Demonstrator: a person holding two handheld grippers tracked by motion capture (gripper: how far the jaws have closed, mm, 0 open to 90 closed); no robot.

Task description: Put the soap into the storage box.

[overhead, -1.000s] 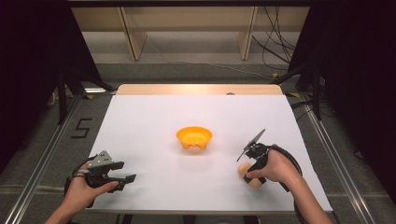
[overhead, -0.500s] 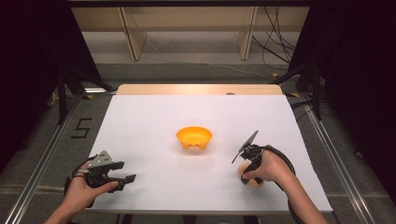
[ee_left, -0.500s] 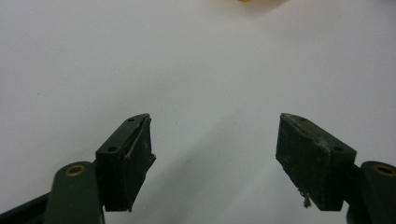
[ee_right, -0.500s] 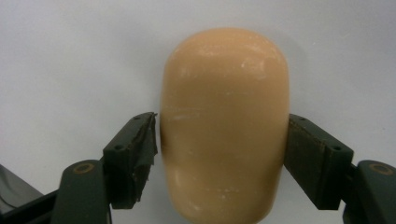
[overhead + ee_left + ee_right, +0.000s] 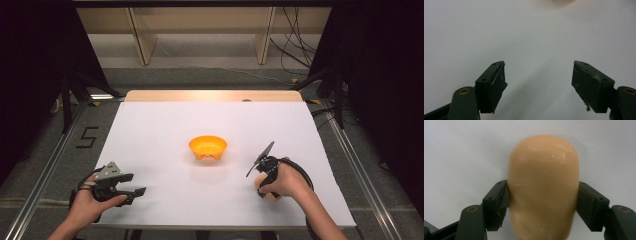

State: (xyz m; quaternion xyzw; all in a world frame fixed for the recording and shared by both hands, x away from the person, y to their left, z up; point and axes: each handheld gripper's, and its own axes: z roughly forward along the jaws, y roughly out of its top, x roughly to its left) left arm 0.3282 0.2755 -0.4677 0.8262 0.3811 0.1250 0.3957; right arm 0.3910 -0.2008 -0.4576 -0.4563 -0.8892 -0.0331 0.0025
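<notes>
The right gripper (image 5: 543, 202) has just been closing, and its pads now press both sides of a tan, egg-shaped object (image 5: 543, 187) lying on the white table (image 5: 165, 130), near its right front edge. The left gripper (image 5: 539, 85) has its jaws spread wide with nothing between them. On the floor left of the table, a black "5" (image 5: 87, 136) can be read.

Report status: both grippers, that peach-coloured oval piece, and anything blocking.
Right gripper just closed on oval piece. Left gripper open. Orange bowl apart.

A white table (image 5: 165, 125) carries an orange bowl (image 5: 207, 147) at its middle and a tan rounded lump (image 5: 542, 185) near its right front.
</notes>
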